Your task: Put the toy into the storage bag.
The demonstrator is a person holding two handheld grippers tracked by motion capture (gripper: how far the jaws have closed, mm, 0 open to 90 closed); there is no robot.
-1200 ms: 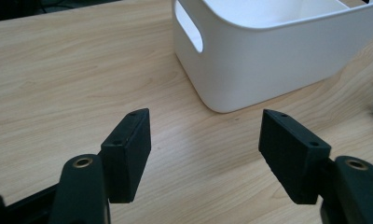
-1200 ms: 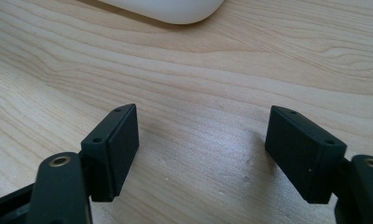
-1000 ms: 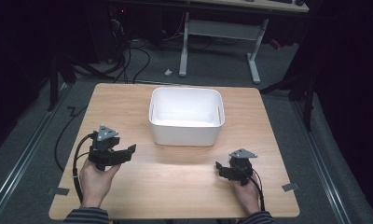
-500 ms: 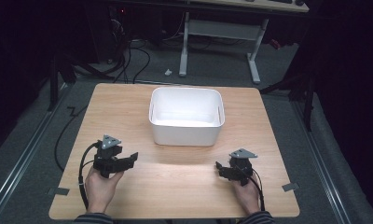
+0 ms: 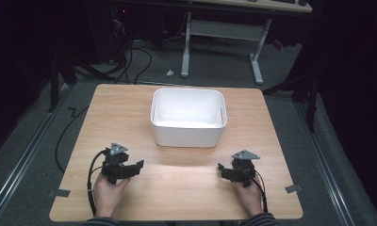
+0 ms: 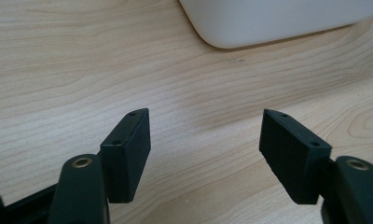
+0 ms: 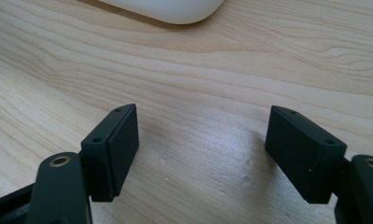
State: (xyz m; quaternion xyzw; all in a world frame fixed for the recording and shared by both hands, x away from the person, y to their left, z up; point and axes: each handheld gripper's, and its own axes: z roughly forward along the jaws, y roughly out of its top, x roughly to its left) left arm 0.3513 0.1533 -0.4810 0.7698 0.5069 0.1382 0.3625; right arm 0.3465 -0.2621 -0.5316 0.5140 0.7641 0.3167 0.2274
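Observation:
A white rectangular bin point(image 5: 188, 117) stands empty in the far middle of the wooden table point(image 5: 130, 108). My left gripper point(image 5: 138, 165) rests low near the front left, held by a hand, its jaws wide apart with bare wood between them point(image 6: 205, 135). My right gripper point(image 5: 221, 168) sits near the front right, also open over bare wood point(image 7: 203, 140). The bin's lower edge point(image 6: 278, 23) lies ahead of the left jaws, and a rounded corner of it point(image 7: 175, 11) lies ahead of the right jaws.
Dark floor surrounds the table, with cables point(image 5: 130, 61) and a desk frame point(image 5: 224, 33) behind it. Tape marks point(image 5: 293, 189) sit at the table's front corners. Bare wood stretches between the two grippers.
My left gripper has come down and toward the table's front edge. The right gripper has stayed where it was.

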